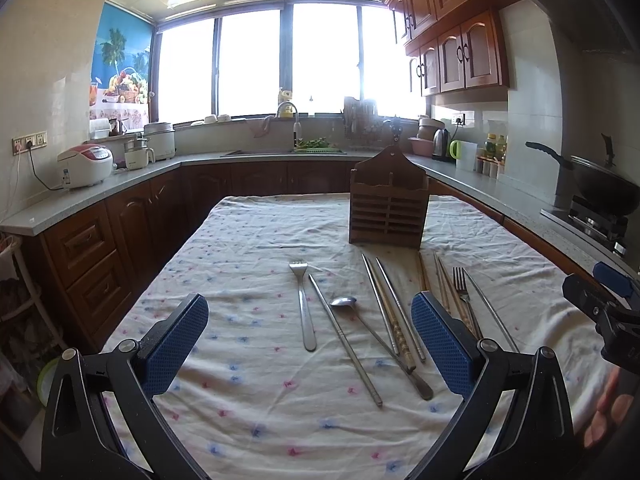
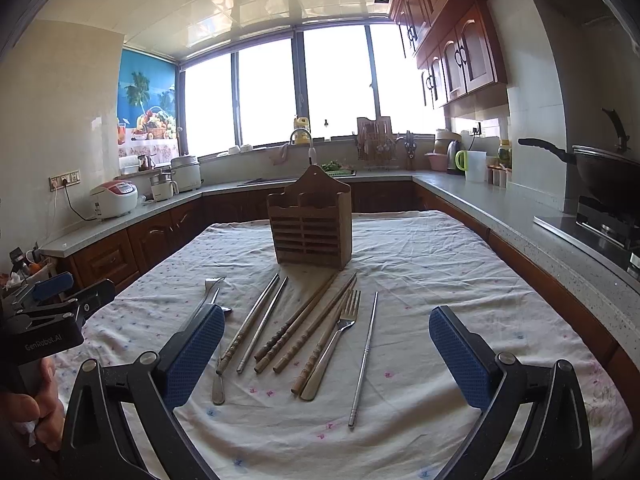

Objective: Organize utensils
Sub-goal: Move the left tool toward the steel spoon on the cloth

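Nothing is sorted yet, as far as I can judge: my left hand-held gripper (image 1: 310,330) and my right hand-held gripper (image 2: 326,350) both hover spread wide and empty above the cloth-covered surface (image 1: 240,240). The wooden utensil holder (image 1: 387,204) stands upright at the far end, and I see nothing poking out of its compartments. All the utensils lie loose in front of it: one fork (image 1: 303,304) on the left, a metal chopstick (image 1: 344,338) and a spoon (image 1: 380,344) crossing beside it, a bunch of wooden chopsticks (image 2: 304,328), a second fork (image 2: 336,336) and a lone metal chopstick (image 2: 365,356) on the right. Every piece is left to move.
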Tool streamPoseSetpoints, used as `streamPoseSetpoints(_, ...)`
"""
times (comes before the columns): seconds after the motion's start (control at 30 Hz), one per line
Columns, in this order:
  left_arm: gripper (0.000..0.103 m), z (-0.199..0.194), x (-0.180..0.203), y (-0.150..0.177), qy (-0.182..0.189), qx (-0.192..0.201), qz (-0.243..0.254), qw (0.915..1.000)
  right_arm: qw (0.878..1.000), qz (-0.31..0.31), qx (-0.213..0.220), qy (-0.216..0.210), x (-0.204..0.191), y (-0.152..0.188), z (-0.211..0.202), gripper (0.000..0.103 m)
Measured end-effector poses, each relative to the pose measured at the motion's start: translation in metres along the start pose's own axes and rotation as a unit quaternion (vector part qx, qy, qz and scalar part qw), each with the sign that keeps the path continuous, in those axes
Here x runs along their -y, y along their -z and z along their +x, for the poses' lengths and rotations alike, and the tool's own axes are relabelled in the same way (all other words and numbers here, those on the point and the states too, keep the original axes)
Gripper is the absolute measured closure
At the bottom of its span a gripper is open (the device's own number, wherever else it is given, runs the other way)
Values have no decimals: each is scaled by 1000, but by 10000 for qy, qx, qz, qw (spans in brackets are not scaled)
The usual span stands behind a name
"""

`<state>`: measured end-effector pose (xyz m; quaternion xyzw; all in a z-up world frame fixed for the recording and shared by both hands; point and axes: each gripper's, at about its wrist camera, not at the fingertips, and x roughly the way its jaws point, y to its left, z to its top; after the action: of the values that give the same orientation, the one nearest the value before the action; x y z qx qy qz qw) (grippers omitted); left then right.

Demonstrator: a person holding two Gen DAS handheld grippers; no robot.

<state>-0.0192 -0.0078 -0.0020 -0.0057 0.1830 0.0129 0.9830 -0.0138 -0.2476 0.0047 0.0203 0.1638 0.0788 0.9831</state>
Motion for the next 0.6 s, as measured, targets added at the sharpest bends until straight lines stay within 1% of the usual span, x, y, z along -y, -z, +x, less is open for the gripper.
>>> streamPoseSetpoints(0.4, 0, 3, 1, -1, 40, -36, -4, 10000, 10000, 63, 38, -46, 1, -2, 0, 0)
streamPoseSetpoints(0.6, 0, 13, -1, -4, 65, -217, -64, 9997, 9998, 72, -183, 17, 5, -5, 7, 0)
